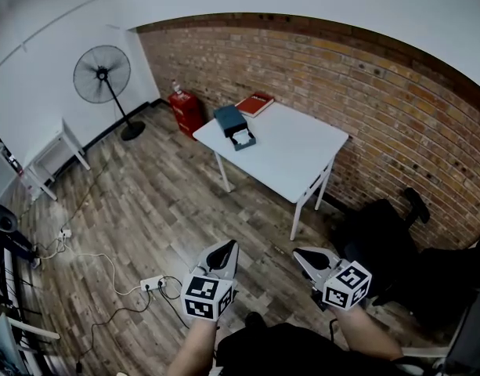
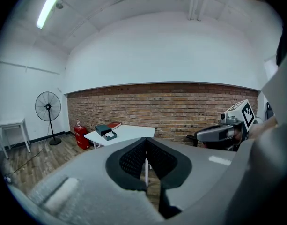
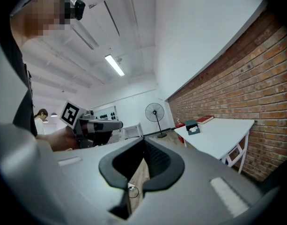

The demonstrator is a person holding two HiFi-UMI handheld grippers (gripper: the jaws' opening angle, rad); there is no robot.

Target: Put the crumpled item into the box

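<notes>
A white table [image 1: 290, 159] stands against the brick wall, some way ahead of me. On its far left end sits a small teal box [image 1: 242, 139] with something white and crumpled inside, and a dark teal lid [image 1: 229, 118] lies beside it. The left gripper view shows the box [image 2: 109, 135] far off, and so does the right gripper view, where the box [image 3: 193, 130] is small. My left gripper [image 1: 228, 247] and right gripper [image 1: 302, 254] hang low near my body, over the floor. Both are shut with nothing in them, as the left gripper [image 2: 146, 142] and right gripper [image 3: 143, 142] show close up.
A red book [image 1: 254, 103] lies on the table's far corner. A red container [image 1: 186, 110] and a standing fan [image 1: 102, 75] are at the back left. A black office chair [image 1: 388, 241] stands right of me. A power strip with cables [image 1: 151, 283] lies on the wooden floor.
</notes>
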